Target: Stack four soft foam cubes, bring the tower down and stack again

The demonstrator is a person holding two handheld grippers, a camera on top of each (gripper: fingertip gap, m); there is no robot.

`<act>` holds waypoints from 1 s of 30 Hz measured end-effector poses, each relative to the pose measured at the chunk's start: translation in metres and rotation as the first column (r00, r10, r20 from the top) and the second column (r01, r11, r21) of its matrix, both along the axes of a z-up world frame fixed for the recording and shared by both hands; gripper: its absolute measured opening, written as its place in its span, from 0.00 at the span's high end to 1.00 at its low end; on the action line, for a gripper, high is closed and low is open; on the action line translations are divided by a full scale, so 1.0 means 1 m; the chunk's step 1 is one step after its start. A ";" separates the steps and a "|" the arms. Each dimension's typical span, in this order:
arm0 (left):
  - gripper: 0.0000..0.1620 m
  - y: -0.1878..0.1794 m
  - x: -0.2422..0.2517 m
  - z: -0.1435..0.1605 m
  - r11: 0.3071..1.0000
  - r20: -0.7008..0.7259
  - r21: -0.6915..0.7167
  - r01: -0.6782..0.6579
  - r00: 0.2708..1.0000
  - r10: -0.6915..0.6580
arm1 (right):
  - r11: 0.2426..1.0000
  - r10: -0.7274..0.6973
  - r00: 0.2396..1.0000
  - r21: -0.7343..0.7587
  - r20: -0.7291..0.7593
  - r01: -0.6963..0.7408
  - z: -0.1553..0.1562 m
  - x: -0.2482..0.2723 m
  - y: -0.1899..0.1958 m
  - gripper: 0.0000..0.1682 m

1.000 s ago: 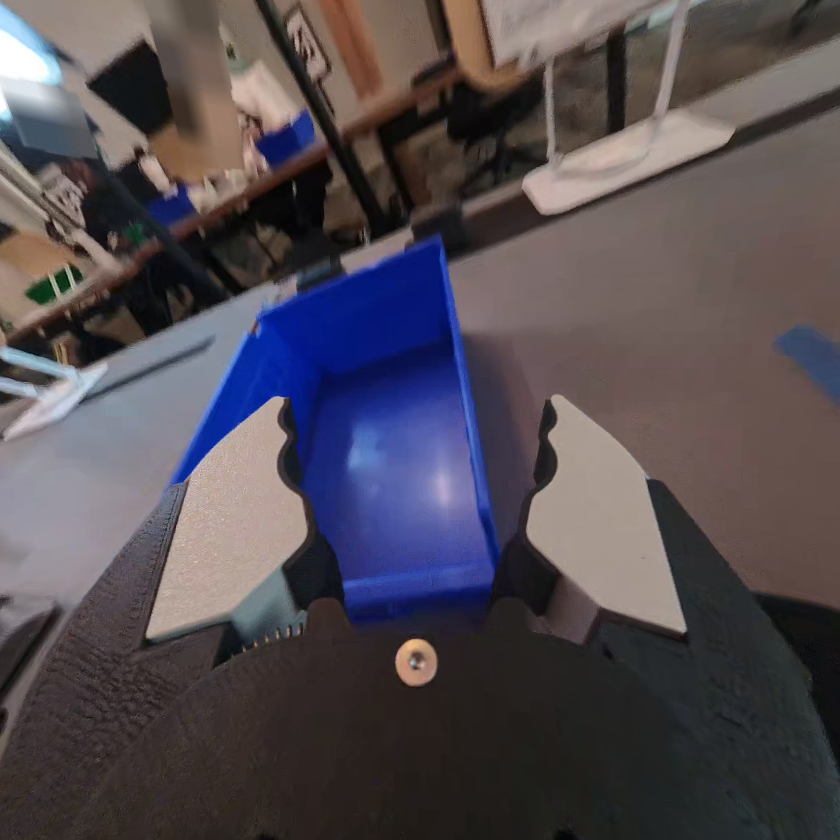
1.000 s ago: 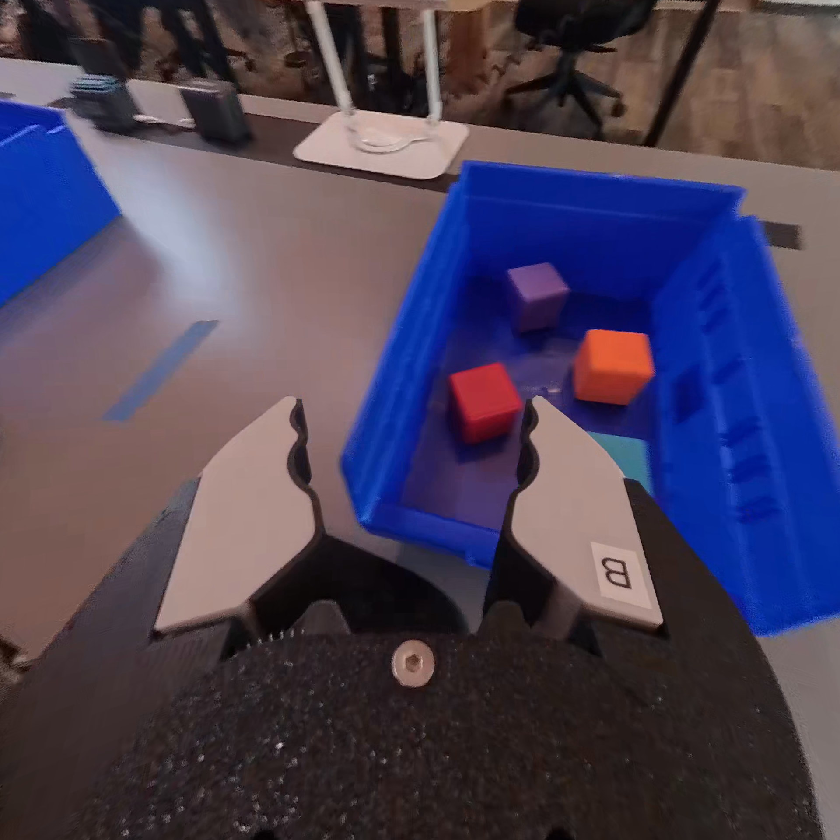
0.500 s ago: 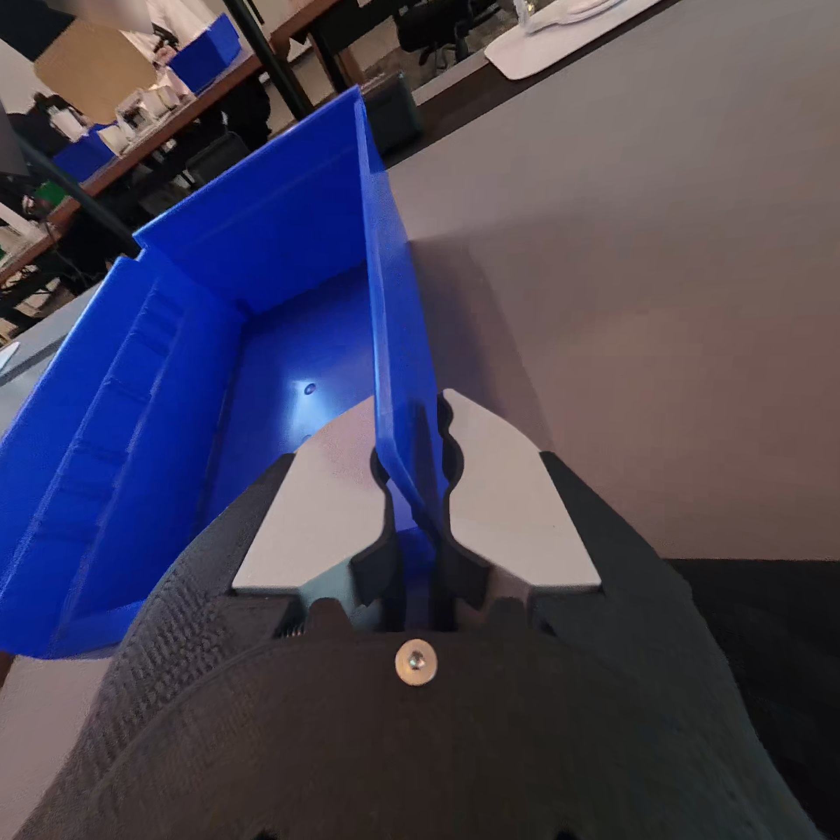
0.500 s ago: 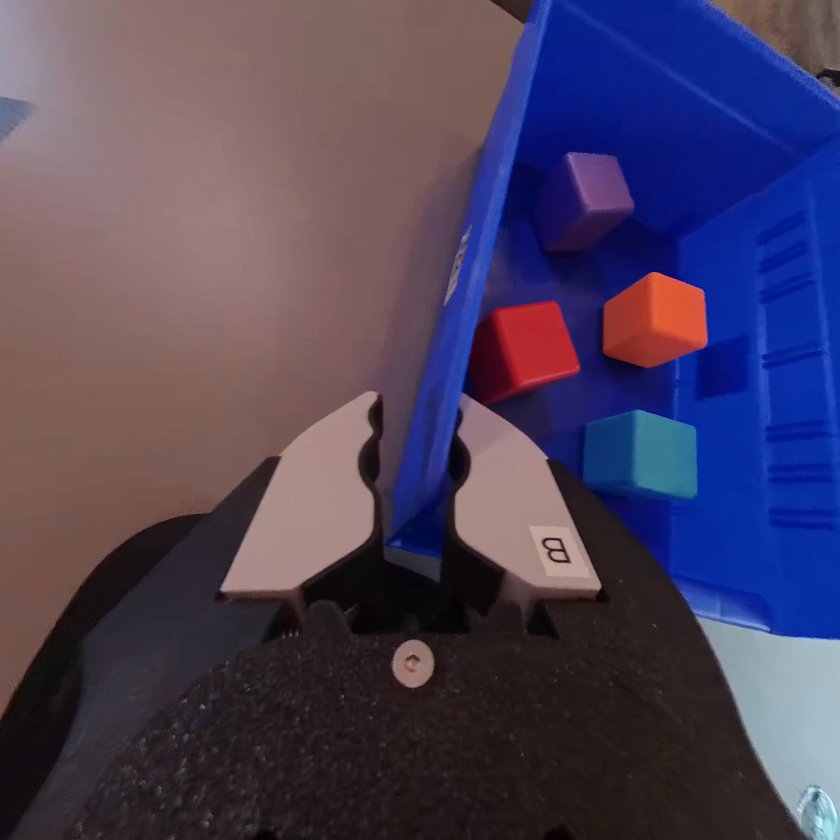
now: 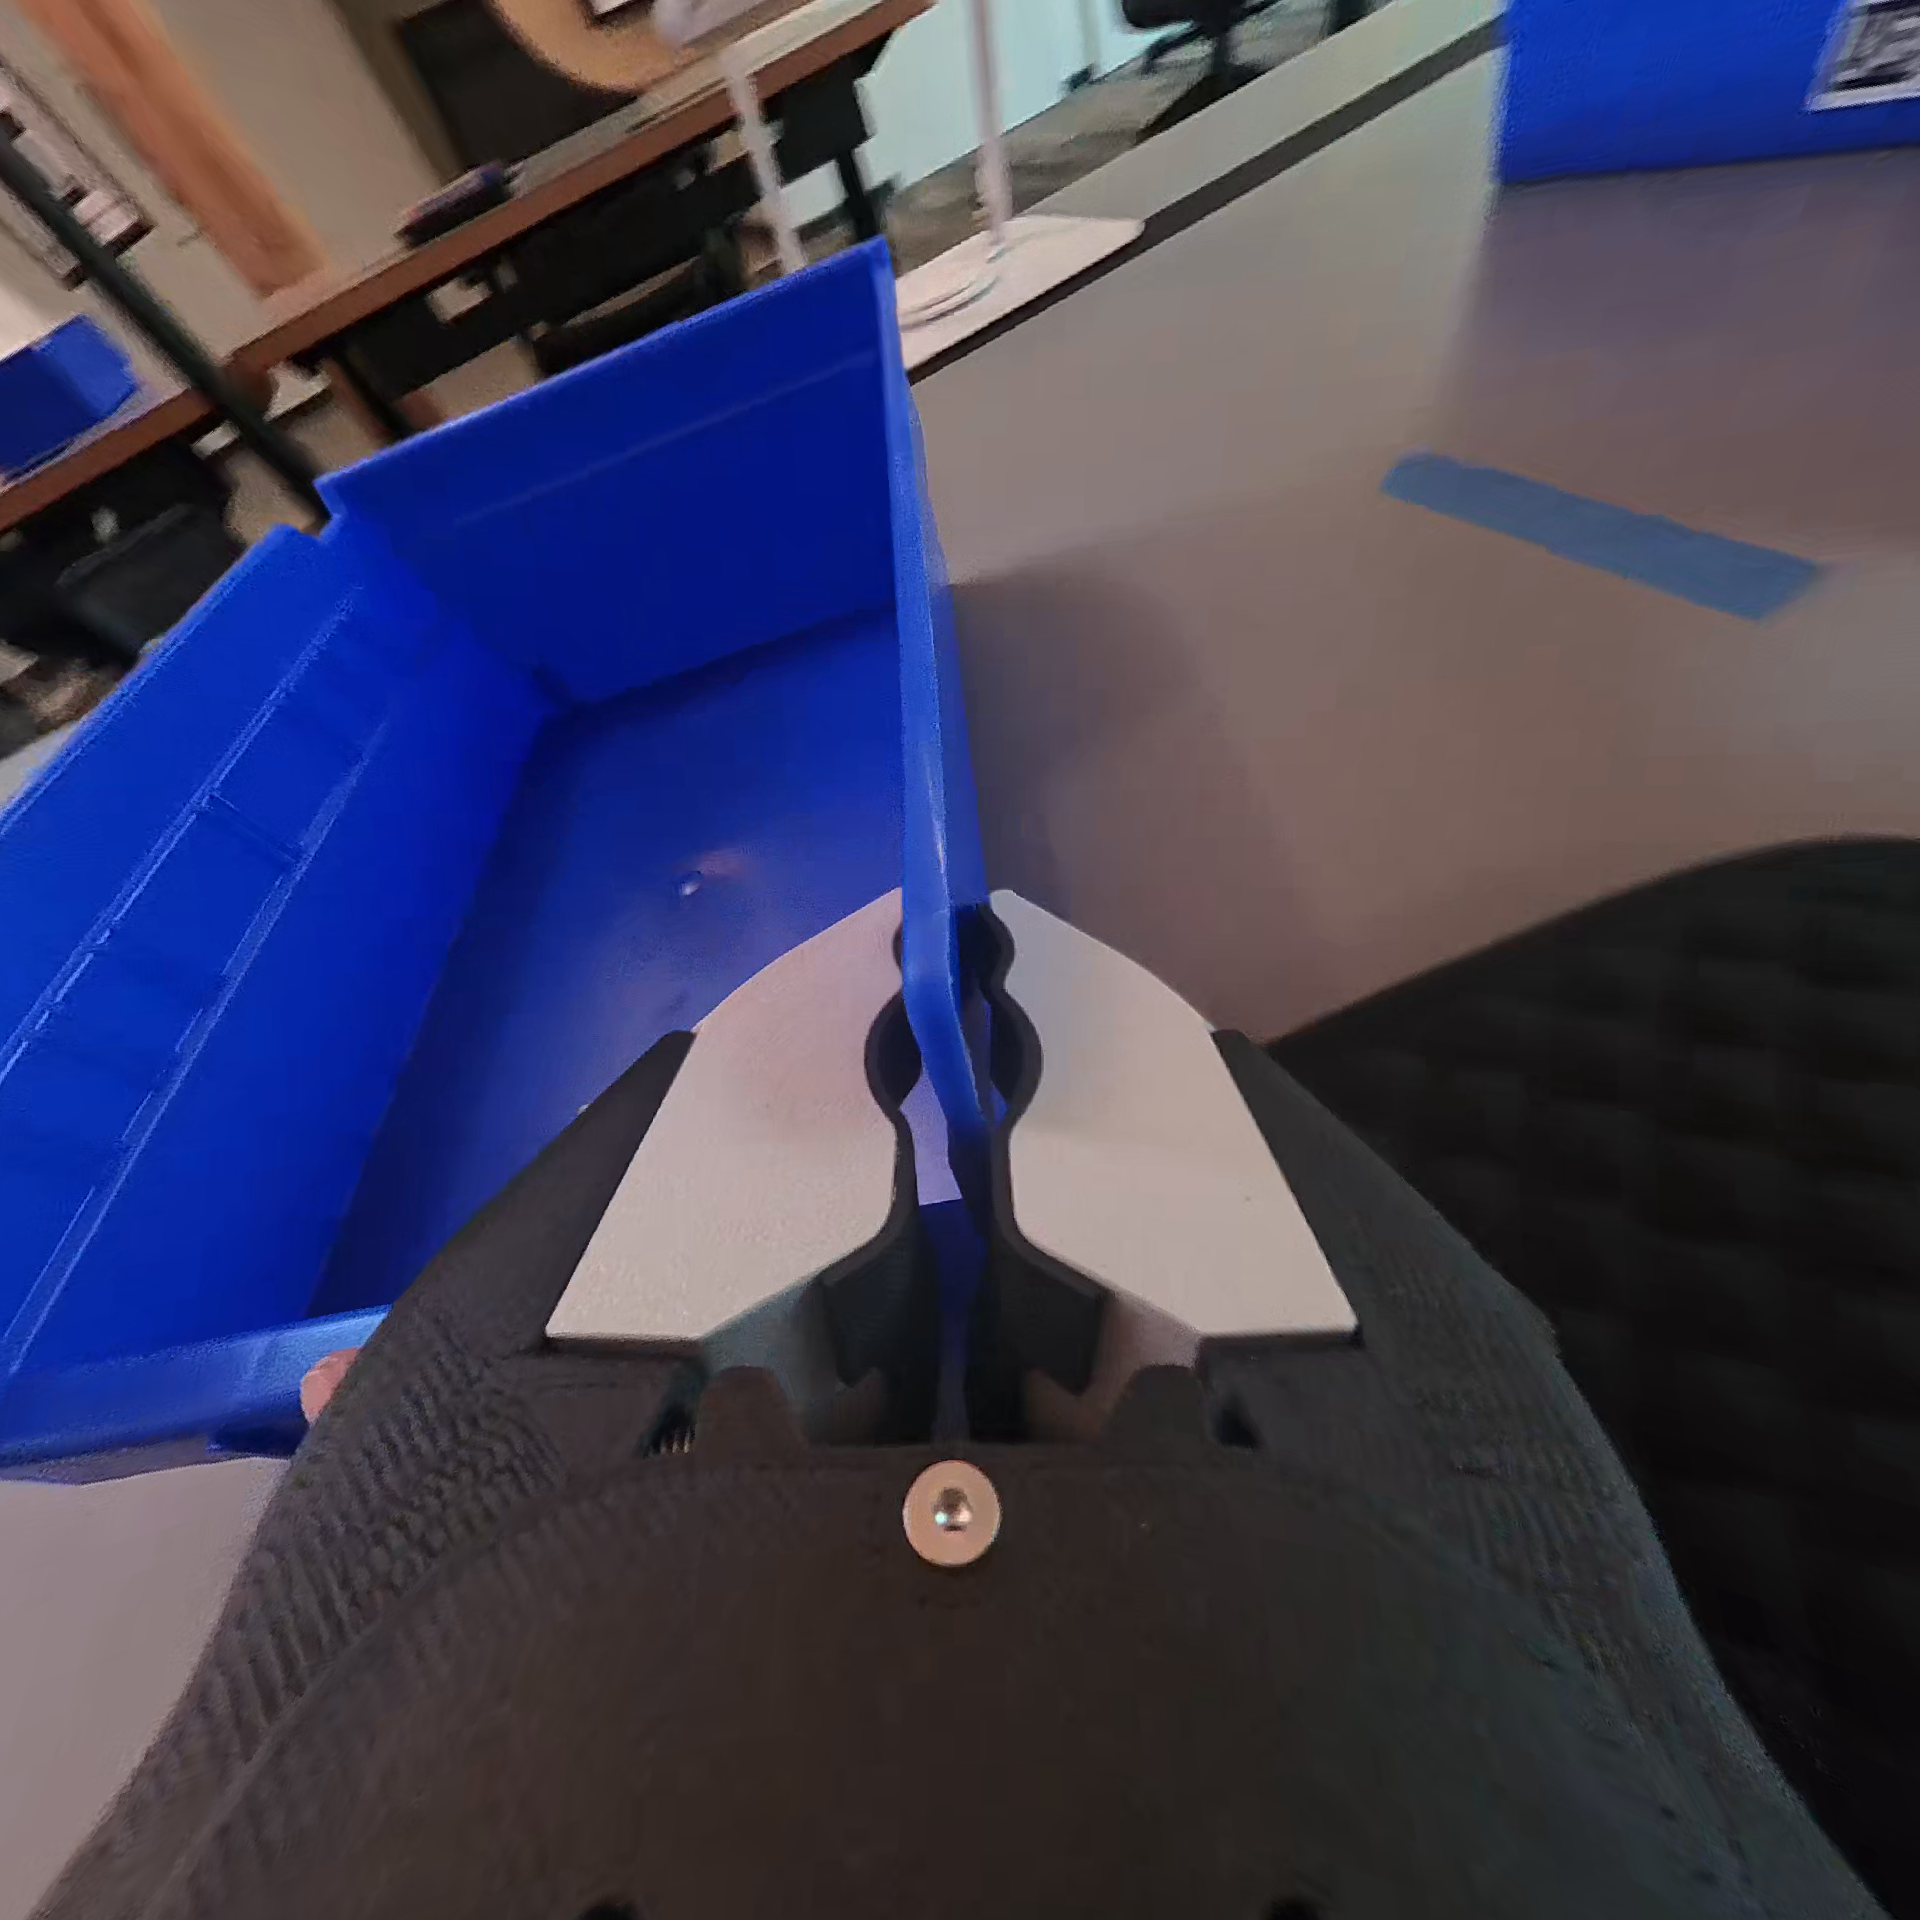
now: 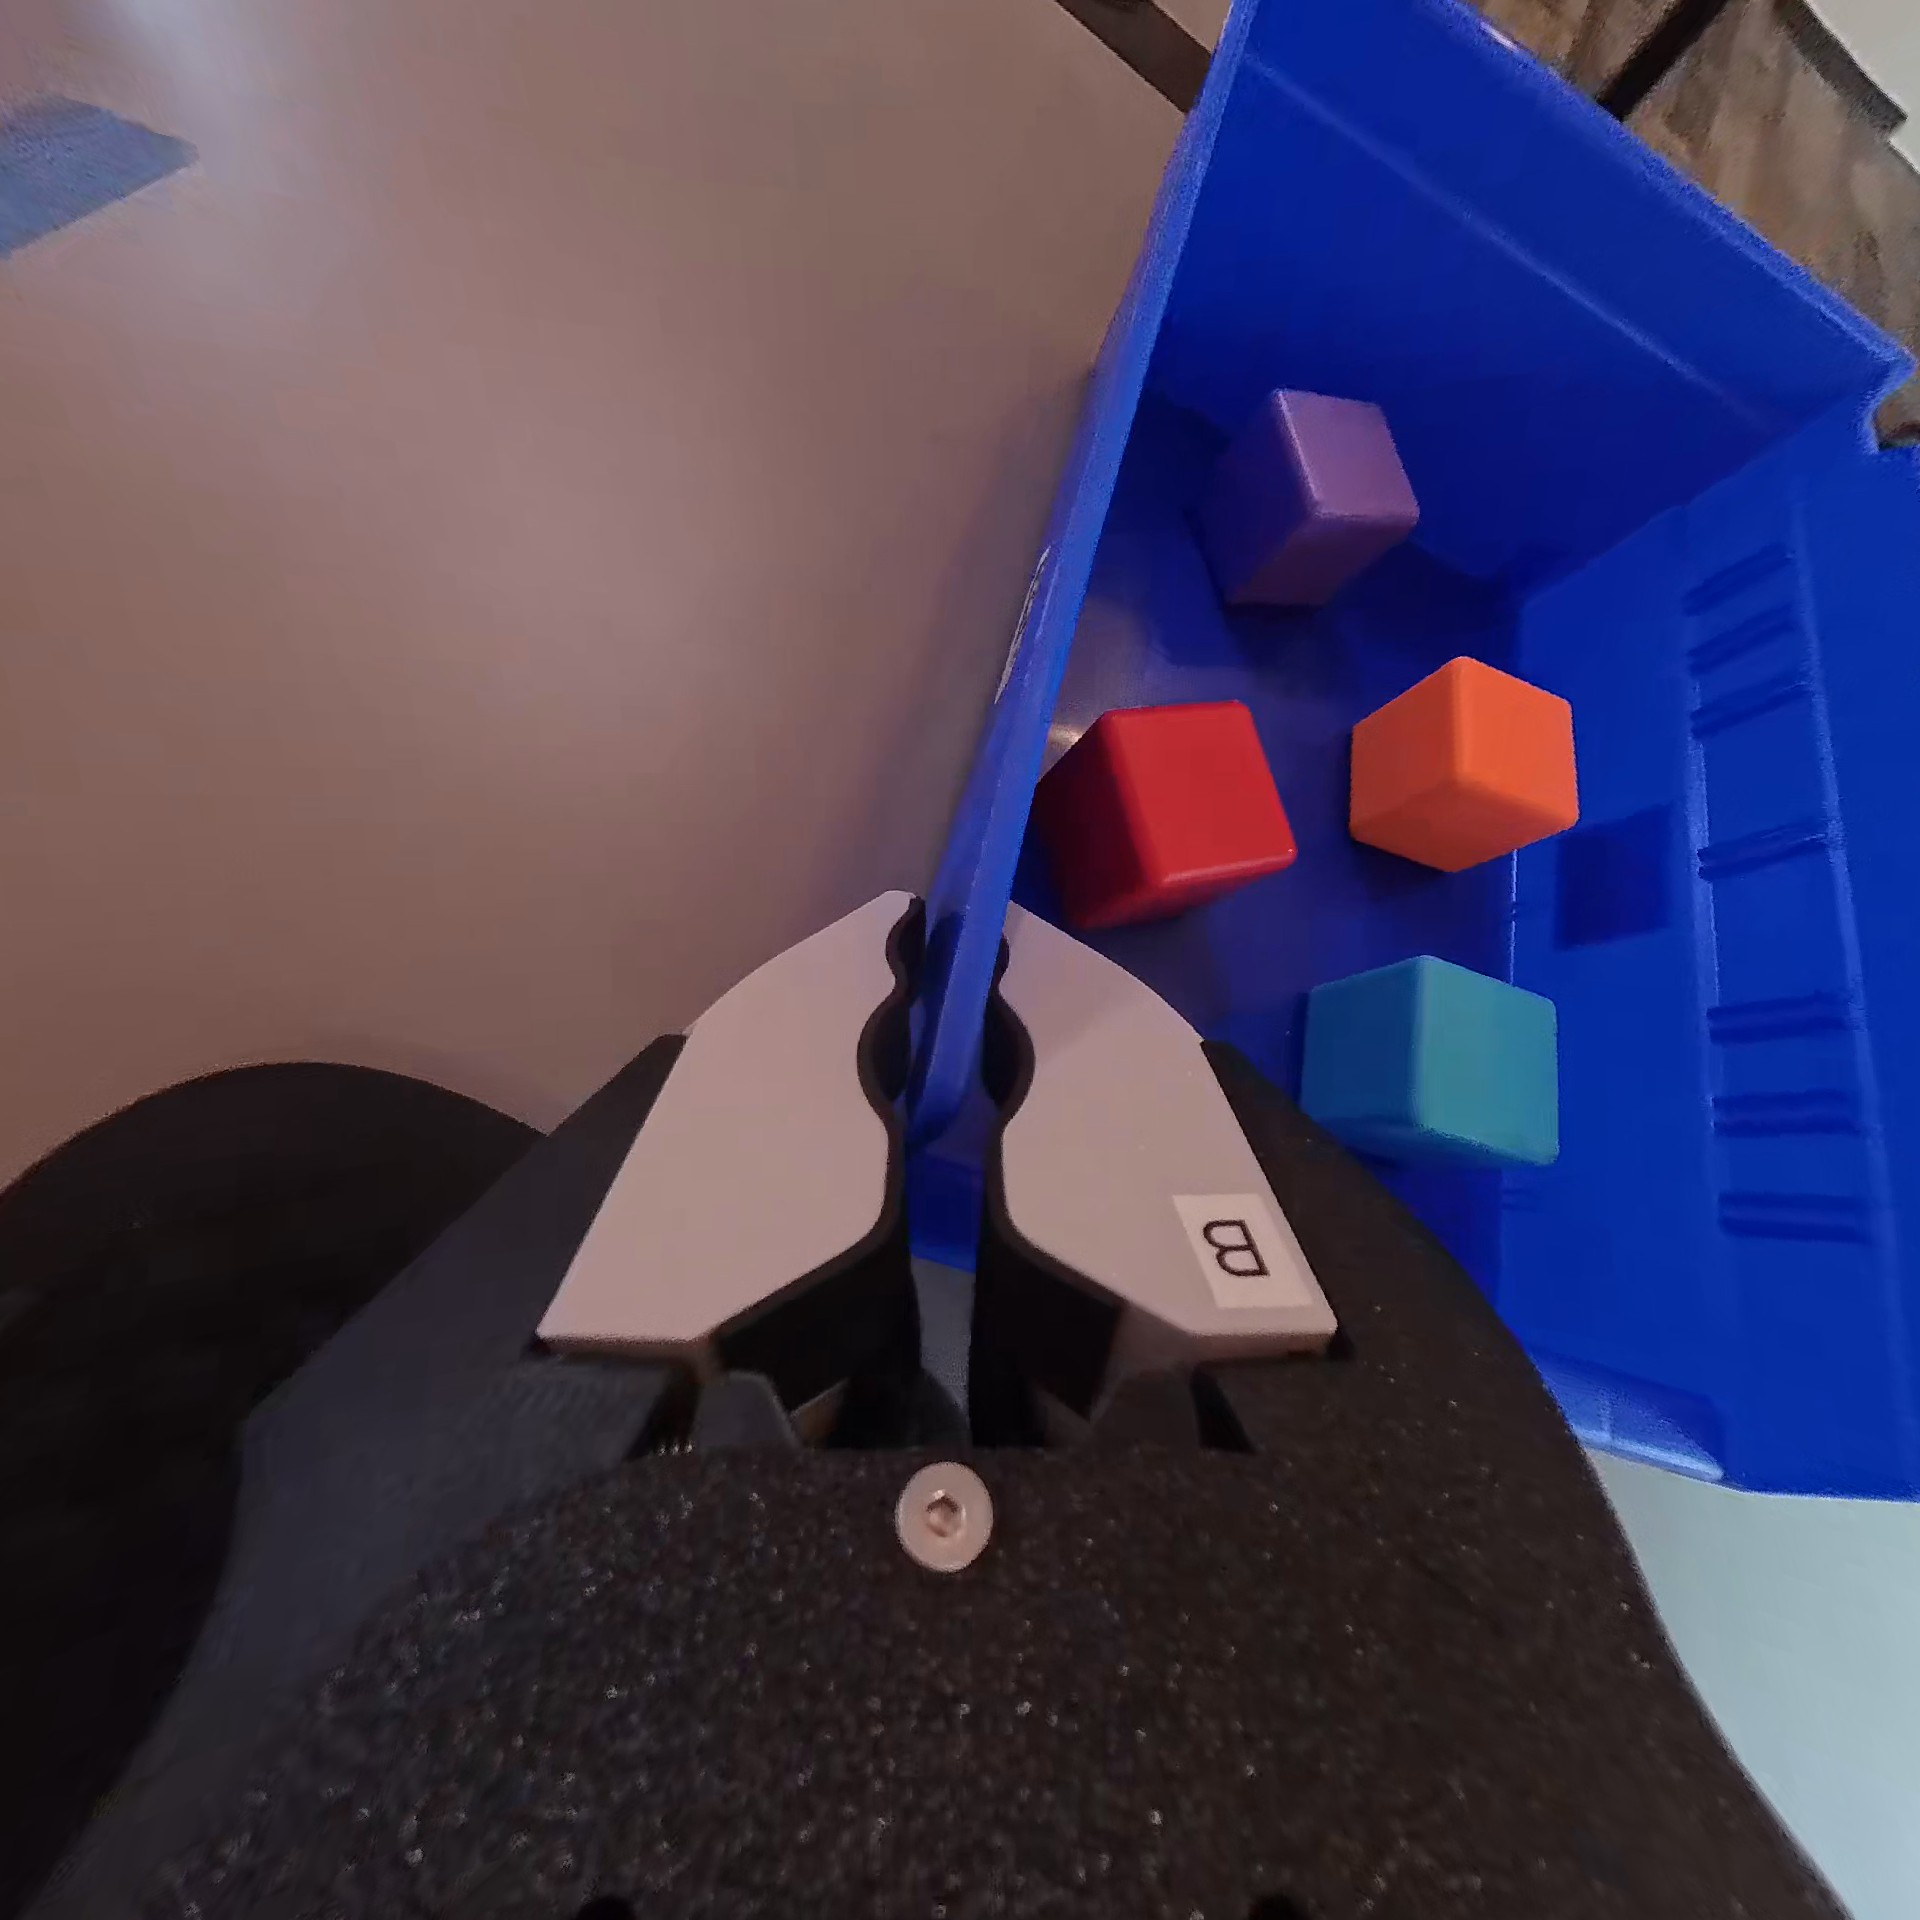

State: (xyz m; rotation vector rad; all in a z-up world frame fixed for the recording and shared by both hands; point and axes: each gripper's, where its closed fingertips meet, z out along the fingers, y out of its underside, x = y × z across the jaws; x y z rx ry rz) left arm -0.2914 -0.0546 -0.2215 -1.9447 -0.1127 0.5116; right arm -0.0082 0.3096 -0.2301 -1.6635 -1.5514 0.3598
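In the right wrist view a blue bin [image 6: 1434, 260] holds a purple cube [image 6: 1314, 494], a red cube [image 6: 1169, 810], an orange cube [image 6: 1465, 764] and a teal cube [image 6: 1429, 1055]. My right gripper [image 6: 951, 935] is shut on the near end of this bin's left wall. In the left wrist view an empty blue bin [image 5: 623, 551] stands on the grey table [image 5: 1351, 675]. My left gripper [image 5: 945, 935] is shut on the near end of its right wall. The bin with the cubes shows far right in the left wrist view [image 5: 1704, 94].
A strip of blue tape [image 5: 1600, 535] lies on the table between the bins; it also shows in the right wrist view [image 6: 73, 166]. A white stand base [image 5: 1013, 265] sits at the table's far edge. A fingertip [image 5: 324, 1387] touches the empty bin's front lip. The gap from one gripper's tips to the other's is roughly 45 cm.
Both grippers went from open and apart from the bins to shut on a bin wall each. Since half a second ago the left view has swung so more table shows on the right.
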 end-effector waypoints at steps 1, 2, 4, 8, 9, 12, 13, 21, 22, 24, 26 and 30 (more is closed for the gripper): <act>0.95 -0.001 0.006 0.000 0.998 -0.009 0.006 0.066 0.998 -0.066 | 1.000 0.029 1.000 -0.003 -0.007 -0.029 0.000 0.000 0.000 0.95; 0.95 -0.002 0.011 0.000 0.991 -0.026 0.008 0.132 0.991 -0.132 | 0.998 0.056 0.998 -0.009 -0.016 -0.056 0.000 0.001 0.001 0.95; 0.95 -0.004 0.022 0.000 0.967 -0.036 0.009 0.255 0.966 -0.255 | 0.993 0.110 0.993 -0.029 -0.048 -0.111 0.000 0.001 0.003 0.96; 0.95 -0.008 0.033 0.000 0.894 -0.002 0.012 0.448 0.894 -0.448 | 0.971 0.231 0.963 -0.038 -0.138 -0.238 0.001 -0.004 0.013 0.96; 0.95 -0.008 0.035 0.000 0.868 0.023 0.013 0.496 0.868 -0.496 | 0.963 0.261 0.953 -0.030 -0.155 -0.269 0.001 -0.006 0.018 0.96; 0.96 -0.010 0.040 0.000 0.786 0.103 0.017 0.618 0.781 -0.616 | 0.935 0.341 0.920 -0.027 -0.192 -0.352 0.002 -0.015 0.029 0.96; 0.96 -0.010 0.041 0.000 0.761 0.114 0.019 0.648 0.755 -0.646 | 0.925 0.369 0.909 -0.023 -0.193 -0.380 0.002 -0.019 0.033 0.96; 0.96 -0.005 0.054 -0.001 0.608 0.192 0.025 0.794 0.592 -0.782 | 0.814 0.561 0.804 -0.044 -0.199 -0.579 0.002 -0.051 0.047 0.96; 0.96 -0.003 0.056 -0.001 0.589 0.200 0.026 0.807 0.574 -0.794 | 0.796 0.584 0.787 -0.049 -0.199 -0.603 0.002 -0.056 0.047 0.96; 0.96 0.002 0.061 -0.001 0.551 0.210 0.027 0.834 0.534 -0.819 | 0.761 0.625 0.755 -0.056 -0.200 -0.646 0.002 -0.066 0.046 0.96; 0.96 0.008 0.068 -0.001 0.508 0.216 0.029 0.861 0.491 -0.844 | 0.729 0.659 0.725 -0.064 -0.201 -0.681 0.002 -0.078 0.045 0.96; 0.96 0.020 0.084 -0.001 0.432 0.218 0.032 0.901 0.416 -0.883 | 0.666 0.718 0.665 -0.076 -0.206 -0.742 0.002 -0.102 0.041 0.96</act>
